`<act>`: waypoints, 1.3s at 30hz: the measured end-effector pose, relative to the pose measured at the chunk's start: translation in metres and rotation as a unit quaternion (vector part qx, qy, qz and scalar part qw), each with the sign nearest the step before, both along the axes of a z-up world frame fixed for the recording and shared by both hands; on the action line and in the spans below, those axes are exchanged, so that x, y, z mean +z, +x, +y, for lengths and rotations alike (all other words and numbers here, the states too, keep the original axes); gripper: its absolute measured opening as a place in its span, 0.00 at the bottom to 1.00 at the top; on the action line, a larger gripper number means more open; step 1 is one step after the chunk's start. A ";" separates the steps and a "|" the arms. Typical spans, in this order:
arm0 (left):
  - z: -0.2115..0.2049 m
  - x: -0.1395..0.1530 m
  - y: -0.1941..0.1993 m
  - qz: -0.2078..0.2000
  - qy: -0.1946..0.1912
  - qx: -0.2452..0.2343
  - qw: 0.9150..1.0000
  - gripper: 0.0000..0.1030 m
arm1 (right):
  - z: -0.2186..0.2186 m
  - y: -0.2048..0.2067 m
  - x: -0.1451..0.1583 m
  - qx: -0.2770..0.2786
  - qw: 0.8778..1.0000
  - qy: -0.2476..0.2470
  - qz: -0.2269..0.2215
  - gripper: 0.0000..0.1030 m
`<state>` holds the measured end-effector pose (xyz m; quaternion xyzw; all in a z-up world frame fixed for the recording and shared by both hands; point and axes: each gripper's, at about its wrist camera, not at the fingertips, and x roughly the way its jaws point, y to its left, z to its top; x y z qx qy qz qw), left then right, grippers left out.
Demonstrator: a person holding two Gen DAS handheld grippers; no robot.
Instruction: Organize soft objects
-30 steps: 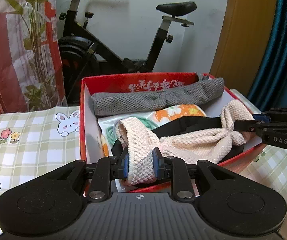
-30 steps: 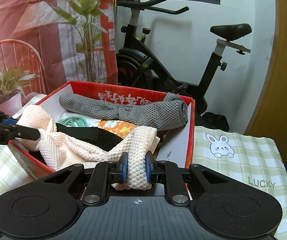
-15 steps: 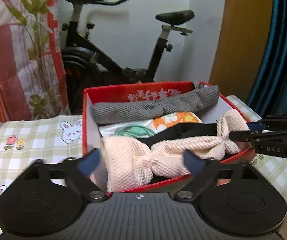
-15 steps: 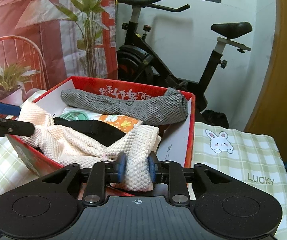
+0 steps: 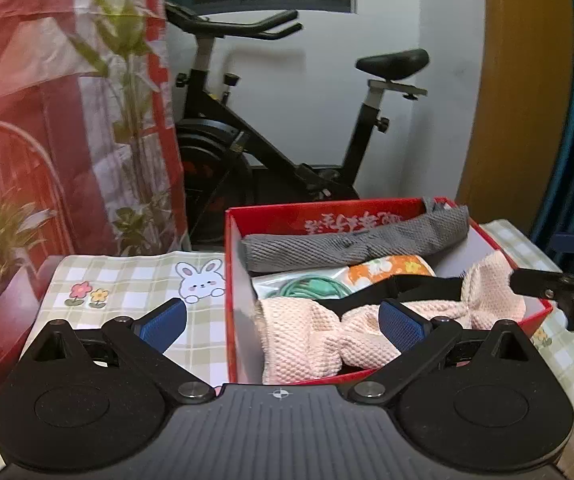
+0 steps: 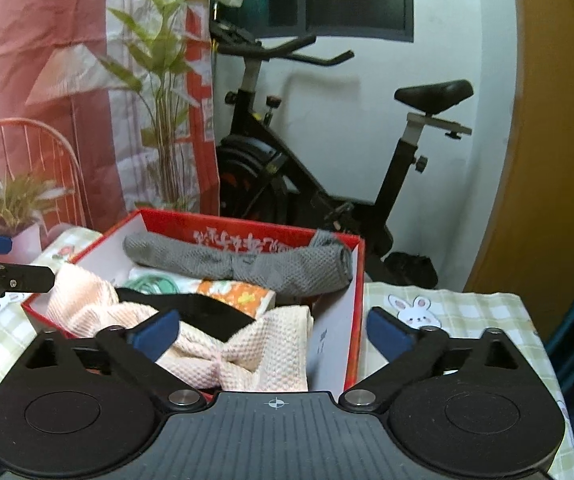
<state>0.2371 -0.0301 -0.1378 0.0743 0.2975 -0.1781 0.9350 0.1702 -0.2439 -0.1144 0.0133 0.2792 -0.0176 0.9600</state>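
Both wrist cameras sit low and close, facing the wall. The left view has the red box point(image 5: 367, 216) at one o'clock; the right view has it point(image 6: 247, 236) at eleven. Both share the exercise bike point(image 5: 271, 152) point(image 6: 311, 184) behind.

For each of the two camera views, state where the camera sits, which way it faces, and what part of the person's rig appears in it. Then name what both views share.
Left wrist view: sits behind the open left tongs, facing the red box from its left end; the right tongs show at the right edge.
Right wrist view: sits behind the open right tongs, facing the box's right end; the left tongs show at the left edge.
Shared: red box, pink cloth, grey cloth, exercise bike.
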 end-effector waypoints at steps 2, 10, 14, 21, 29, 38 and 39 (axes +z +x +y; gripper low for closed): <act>0.002 0.004 -0.003 -0.006 0.007 0.015 1.000 1.00 | 0.002 -0.004 0.005 -0.003 1.000 0.000 -0.005 1.00; 0.010 0.027 -0.030 -0.040 -0.008 0.004 0.999 1.00 | 0.006 -0.026 0.027 -0.023 0.999 0.020 -0.025 1.00; 0.014 0.043 -0.046 -0.063 -0.018 0.006 0.998 1.00 | 0.011 -0.039 0.040 -0.025 0.999 0.023 -0.037 1.00; 0.022 0.071 -0.073 -0.095 -0.025 0.008 0.995 1.00 | 0.023 -0.062 0.070 -0.032 0.998 0.016 -0.054 1.00; 0.030 0.101 -0.101 -0.100 -0.035 0.020 0.994 1.00 | 0.038 -0.085 0.101 -0.034 0.998 0.017 -0.054 1.00; 0.038 0.145 -0.136 -0.141 -0.047 0.030 0.988 1.00 | 0.058 -0.123 0.150 -0.044 0.994 -0.004 -0.100 1.00; 0.039 0.150 -0.139 -0.147 -0.047 0.030 0.988 1.00 | 0.059 -0.127 0.156 -0.045 0.993 -0.002 -0.107 1.00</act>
